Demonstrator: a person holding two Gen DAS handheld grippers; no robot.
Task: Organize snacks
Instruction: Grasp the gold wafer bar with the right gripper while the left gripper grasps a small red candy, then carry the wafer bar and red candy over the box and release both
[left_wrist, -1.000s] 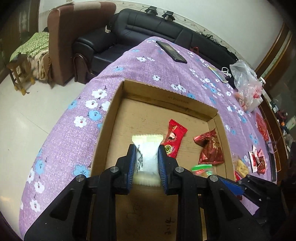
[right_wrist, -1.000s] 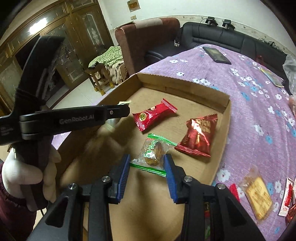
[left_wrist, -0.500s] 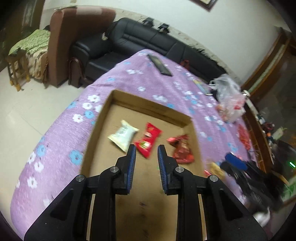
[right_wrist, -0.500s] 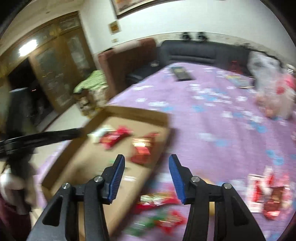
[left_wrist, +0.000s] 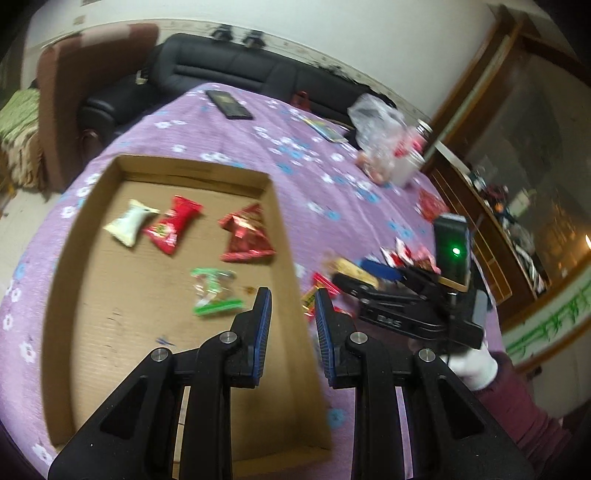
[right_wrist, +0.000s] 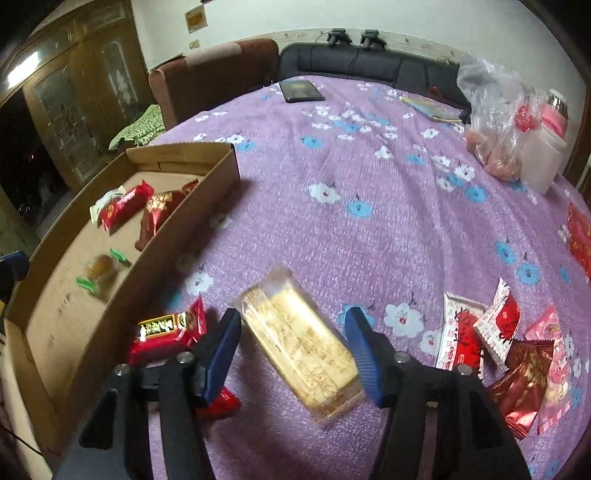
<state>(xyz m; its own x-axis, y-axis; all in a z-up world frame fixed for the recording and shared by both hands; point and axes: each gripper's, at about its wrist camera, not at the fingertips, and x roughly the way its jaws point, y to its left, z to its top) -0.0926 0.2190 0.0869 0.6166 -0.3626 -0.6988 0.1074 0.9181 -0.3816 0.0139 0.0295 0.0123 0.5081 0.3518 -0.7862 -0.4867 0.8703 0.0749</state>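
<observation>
Snacks in crinkly wrappers lie partly inside a shallow brown cardboard tray (left_wrist: 284, 236) and partly loose on the purple flowered tablecloth (right_wrist: 369, 192). In the tray, toward its far edge: a white pillow-shaped packet (left_wrist: 130, 222), touching or just beside a red twist-end candy bar (left_wrist: 173, 229), then a dark red foil pouch with gold print (left_wrist: 246, 236). Nearer the tray's middle lies a clear wrapper with green ends around a brown cake (left_wrist: 214, 291). Print on all of them too blurred to read.

Outside the tray's right wall, on the cloth, a long clear-wrapped yellow pastry bar (right_wrist: 301, 341) lies slanted between the blue pads of the right gripper (right_wrist: 293, 347); its jaws are opening, half wide, pads not pressing the bar. Fine print on that wrapper, unreadable. Just left of it, by the tray wall, a red packet with a gold label (right_wrist: 168, 332), characters illegible. Near the table's right edge, a cluster of red, white and pink sachets (right_wrist: 506, 343).

Left gripper (left_wrist: 291, 325) hovers over the tray's right wall, fingers narrow, close to shut, nothing between them.

Far side of the table: black tablet (right_wrist: 301, 91), clear plastic bag of goods (right_wrist: 495, 122).
</observation>
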